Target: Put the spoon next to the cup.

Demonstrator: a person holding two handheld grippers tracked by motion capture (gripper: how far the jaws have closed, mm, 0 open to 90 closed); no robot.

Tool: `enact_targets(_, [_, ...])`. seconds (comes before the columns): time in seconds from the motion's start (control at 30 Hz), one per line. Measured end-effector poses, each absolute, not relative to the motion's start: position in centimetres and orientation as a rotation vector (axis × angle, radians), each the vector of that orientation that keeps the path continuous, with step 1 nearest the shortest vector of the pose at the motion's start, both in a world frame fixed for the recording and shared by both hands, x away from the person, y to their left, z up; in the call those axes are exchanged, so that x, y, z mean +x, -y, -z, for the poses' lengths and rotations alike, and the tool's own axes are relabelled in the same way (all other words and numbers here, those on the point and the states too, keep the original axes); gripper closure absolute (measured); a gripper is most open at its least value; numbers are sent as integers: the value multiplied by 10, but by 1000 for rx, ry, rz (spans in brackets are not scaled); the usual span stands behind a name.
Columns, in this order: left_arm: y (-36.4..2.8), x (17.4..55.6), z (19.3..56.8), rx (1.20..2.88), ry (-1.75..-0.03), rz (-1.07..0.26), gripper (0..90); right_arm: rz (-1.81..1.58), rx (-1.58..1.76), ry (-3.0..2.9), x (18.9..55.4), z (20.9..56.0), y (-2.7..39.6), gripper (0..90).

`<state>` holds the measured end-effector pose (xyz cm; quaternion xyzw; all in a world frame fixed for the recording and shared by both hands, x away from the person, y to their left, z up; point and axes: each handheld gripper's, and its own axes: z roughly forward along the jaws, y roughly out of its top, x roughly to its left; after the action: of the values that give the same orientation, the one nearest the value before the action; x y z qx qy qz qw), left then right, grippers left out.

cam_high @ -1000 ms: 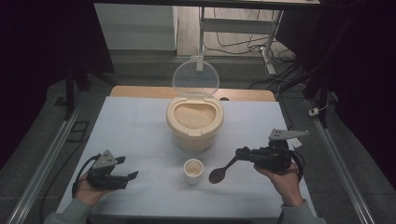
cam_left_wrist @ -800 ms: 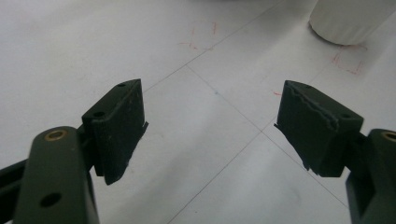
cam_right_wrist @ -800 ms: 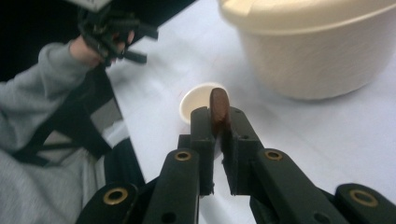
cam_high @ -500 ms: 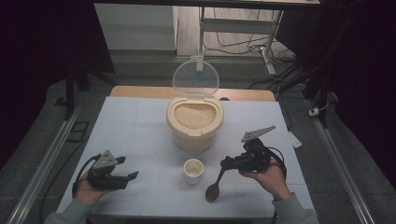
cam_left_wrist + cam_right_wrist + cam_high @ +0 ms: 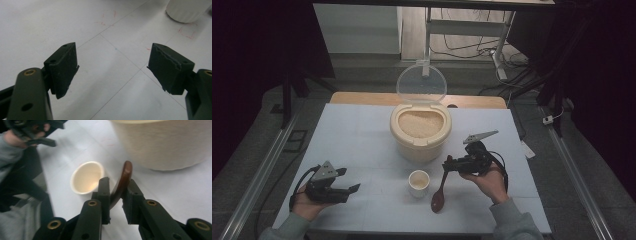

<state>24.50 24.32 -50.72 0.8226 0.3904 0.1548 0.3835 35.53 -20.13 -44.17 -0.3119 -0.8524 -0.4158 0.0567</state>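
Seen from above: a white table (image 5: 362,130) with a cream rice container (image 5: 420,131) at its middle, clear lid (image 5: 421,82) hinged up at the back, pale grains filling the inside. Just in front of the container, apart from it, a small cream cup (image 5: 419,182), upright. To the right of the cup, a dark brown wooden spoon (image 5: 440,192), handle up between the jaws of the right gripper (image 5: 446,165), bowl end low, at or just above the table beside the cup; contact with the surface too small to tell. In the right gripper view, the spoon handle (image 5: 121,183) slanting between the two black jaws, which have just been parting a little: narrow gap, one pad seemingly against the wood, the other close by, firm pressing not clear. Cup (image 5: 87,178) beyond the jaws, container wall (image 5: 165,142) behind. At the near left of the table, the left gripper (image 5: 351,180) held low in a hand, well apart from cup and spoon. In the left gripper view, jaws standing wide, nothing between them, bare table beneath.
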Motion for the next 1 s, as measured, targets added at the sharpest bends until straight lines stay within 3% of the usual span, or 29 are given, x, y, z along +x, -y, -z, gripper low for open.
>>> enact_targets(0.5, [-243, 245, 507, 2102, -993, -395, 232, 1290, -1156, 2736, 365, 478, 195, 610])
enact_targets(1.0, [-243, 244, 508, 2103, -992, -398, 232, 1151, -1337, 2808, 376, 506, 187, 517])
